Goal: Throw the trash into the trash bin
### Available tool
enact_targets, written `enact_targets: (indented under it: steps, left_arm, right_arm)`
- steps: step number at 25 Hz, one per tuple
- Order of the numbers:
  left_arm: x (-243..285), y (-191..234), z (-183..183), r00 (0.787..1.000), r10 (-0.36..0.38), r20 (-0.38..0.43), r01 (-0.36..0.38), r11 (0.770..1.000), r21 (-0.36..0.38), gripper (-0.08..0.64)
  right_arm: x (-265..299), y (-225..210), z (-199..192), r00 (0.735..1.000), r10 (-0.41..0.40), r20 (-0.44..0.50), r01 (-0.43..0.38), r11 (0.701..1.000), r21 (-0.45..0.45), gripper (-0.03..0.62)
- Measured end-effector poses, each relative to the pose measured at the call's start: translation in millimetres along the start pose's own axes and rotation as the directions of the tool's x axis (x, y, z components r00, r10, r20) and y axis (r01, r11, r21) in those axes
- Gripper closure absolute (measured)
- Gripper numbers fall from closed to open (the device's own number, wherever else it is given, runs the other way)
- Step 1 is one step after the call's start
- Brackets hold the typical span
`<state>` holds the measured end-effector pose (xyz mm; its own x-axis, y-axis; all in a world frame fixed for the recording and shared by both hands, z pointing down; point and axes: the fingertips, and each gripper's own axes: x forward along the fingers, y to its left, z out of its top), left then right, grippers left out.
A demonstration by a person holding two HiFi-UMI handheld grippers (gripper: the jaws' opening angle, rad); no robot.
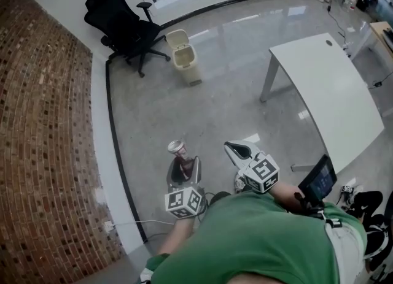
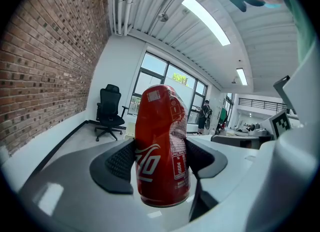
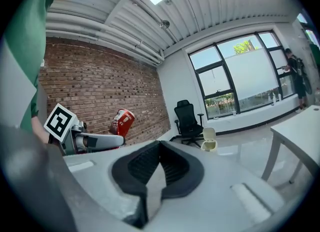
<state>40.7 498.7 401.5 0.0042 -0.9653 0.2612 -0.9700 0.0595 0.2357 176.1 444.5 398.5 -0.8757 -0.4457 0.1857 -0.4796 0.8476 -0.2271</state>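
A dented red soda can [image 1: 178, 152] stands upright between the jaws of my left gripper [image 1: 184, 167], held above the floor. In the left gripper view the red can [image 2: 162, 161] fills the middle, and the left gripper [image 2: 161, 160] is shut on it from both sides. My right gripper [image 1: 238, 150] hangs to its right with nothing in it; the right gripper [image 3: 159, 148] is shut, its pads meeting at the tips. The cream trash bin [image 1: 185, 56] stands far ahead beside the chair with its lid up. The same bin [image 3: 210, 141] also shows small in the right gripper view.
A black office chair [image 1: 126, 26] stands by the wall left of the bin. A white table [image 1: 334, 95] takes up the right side. A brick wall [image 1: 43, 142] runs along the left. Polished grey floor [image 1: 202, 111] lies between me and the bin.
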Motion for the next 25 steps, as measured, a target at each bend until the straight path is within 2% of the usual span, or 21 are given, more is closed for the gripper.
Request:
enact_targets:
  steps: [5,11,25]
  left_arm:
    - [27.9,-10.8,11.6,1.000,-0.003,0.024,0.002,1.000,0.005,0.232]
    - [53.3,-4.4,22.7,1.000,-0.007,0.021,0.007,1.000,0.009,0.232]
    - [132.9,61.5,60.0,0.997,-0.081,0.000,0.081,0.997,0.010,0.232]
  right_arm:
    - [1.5,-30.5,5.9,1.000,-0.018,0.000,0.018,1.000,-0.003,0.589]
    - [16.8,-48.8,8.6,0.999,-0.034,-0.009,0.034,0.999,0.004,0.589]
    - [113.9,-71.9,42.5,0.996,-0.090,-0.010,0.090,0.996,-0.010,0.589]
